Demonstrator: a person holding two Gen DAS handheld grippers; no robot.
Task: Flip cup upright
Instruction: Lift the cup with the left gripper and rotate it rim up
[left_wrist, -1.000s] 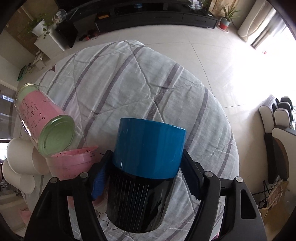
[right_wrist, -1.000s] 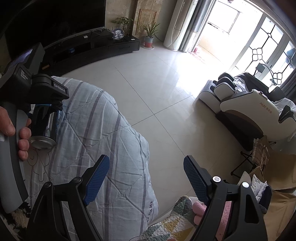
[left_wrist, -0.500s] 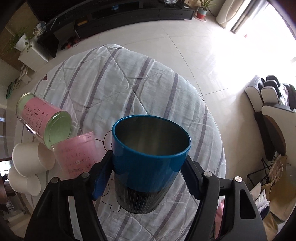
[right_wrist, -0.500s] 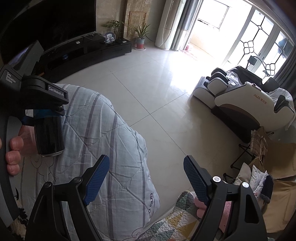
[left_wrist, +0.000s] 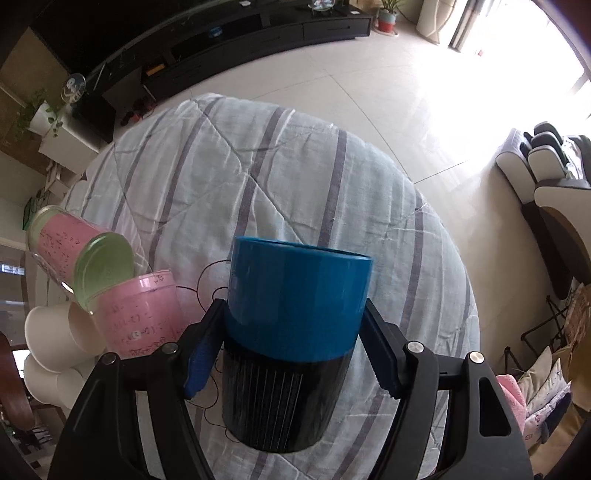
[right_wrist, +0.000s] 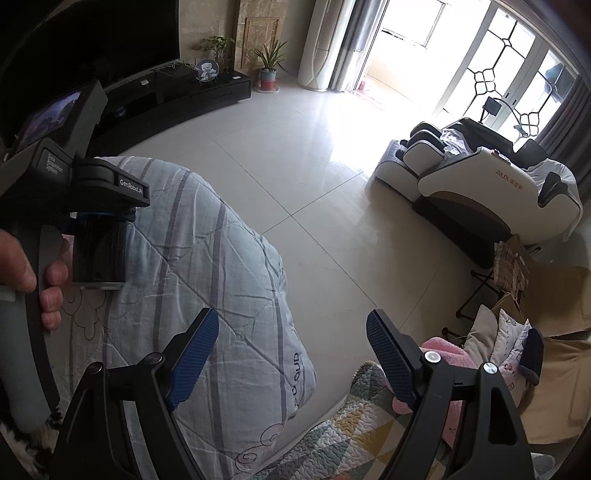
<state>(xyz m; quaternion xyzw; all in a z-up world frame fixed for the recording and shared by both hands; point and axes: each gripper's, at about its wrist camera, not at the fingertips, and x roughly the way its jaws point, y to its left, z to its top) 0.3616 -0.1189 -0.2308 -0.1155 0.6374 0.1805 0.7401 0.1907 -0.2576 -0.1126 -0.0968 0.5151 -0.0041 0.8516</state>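
My left gripper (left_wrist: 291, 350) is shut on a cup (left_wrist: 291, 332) with a blue upper band and a black ribbed lower part. I hold it upright, blue rim up, over the striped quilt (left_wrist: 258, 177). In the right wrist view the cup (right_wrist: 98, 251) hangs under the left gripper body with its metal base just above the quilt (right_wrist: 207, 266); I cannot tell if it touches. My right gripper (right_wrist: 291, 354) is open and empty, off the quilt's right edge over the floor.
Left of the cup lie a pink tumbler (left_wrist: 138, 314), a glass jar (left_wrist: 70, 251) with pink paper and a green lid, and white paper cups (left_wrist: 55, 339). The quilt edge drops to tiled floor (right_wrist: 332, 206). A massage chair (right_wrist: 480, 184) stands at right.
The left gripper has tilted back down: the cup's open mouth, seen half a second ago, is now out of sight. The cup sits lower toward the quilt. The right gripper has barely moved.
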